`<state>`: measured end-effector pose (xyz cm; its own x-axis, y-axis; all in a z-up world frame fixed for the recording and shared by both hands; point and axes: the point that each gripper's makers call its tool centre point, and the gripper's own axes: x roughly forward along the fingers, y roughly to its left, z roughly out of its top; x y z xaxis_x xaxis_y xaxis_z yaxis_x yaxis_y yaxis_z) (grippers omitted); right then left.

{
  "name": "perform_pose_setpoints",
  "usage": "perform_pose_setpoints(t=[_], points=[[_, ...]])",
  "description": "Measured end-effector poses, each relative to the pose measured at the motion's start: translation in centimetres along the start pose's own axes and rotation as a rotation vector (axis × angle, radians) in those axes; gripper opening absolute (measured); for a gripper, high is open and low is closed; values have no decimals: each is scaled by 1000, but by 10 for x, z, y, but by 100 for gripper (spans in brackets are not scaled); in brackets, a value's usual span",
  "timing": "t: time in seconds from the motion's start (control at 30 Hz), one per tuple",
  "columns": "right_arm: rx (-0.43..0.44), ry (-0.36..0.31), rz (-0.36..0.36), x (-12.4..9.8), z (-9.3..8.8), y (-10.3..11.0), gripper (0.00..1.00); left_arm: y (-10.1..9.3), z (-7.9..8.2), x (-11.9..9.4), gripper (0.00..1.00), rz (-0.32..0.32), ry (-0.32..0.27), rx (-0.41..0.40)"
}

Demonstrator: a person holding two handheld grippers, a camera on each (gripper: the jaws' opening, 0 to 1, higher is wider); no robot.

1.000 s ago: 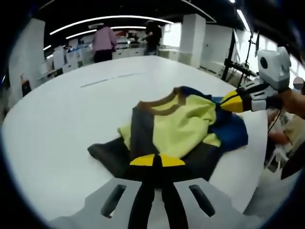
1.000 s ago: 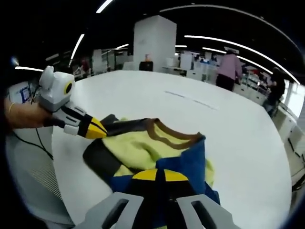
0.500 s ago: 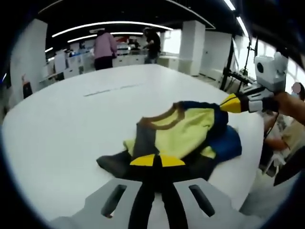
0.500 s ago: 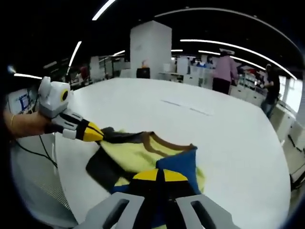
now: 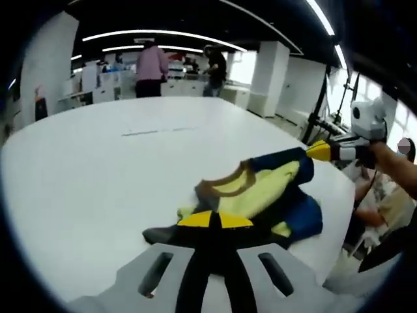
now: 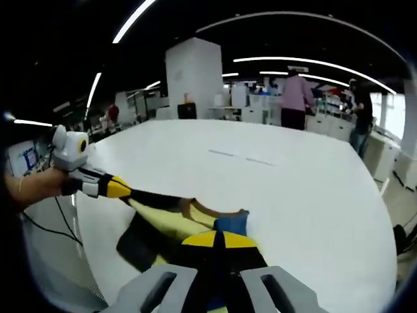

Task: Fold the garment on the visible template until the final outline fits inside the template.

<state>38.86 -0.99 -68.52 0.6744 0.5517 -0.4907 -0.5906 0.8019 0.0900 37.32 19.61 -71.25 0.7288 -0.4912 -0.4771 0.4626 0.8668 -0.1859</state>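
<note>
White round table (image 5: 78, 169) in an open office carries the yellow, blue and dark garment (image 5: 260, 195), stretched between the left gripper (image 5: 215, 220) and right gripper (image 6: 217, 240), each outstretched with jaws pinched on cloth

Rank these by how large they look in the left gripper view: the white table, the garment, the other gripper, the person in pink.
1. white table
2. garment
3. right gripper and person in pink: alike in apparent size, and the person stands far off, so no ranking.
</note>
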Motion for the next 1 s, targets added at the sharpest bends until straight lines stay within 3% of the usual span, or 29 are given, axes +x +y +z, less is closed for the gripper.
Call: perform_pose_setpoints(t=[0.6, 1.0], points=[[100, -71, 45, -7, 40, -23, 0, 18, 47, -7, 0, -23, -107, -98], [184, -153, 80, -9, 72, -35, 0, 41, 79, -4, 0, 10, -148, -73]])
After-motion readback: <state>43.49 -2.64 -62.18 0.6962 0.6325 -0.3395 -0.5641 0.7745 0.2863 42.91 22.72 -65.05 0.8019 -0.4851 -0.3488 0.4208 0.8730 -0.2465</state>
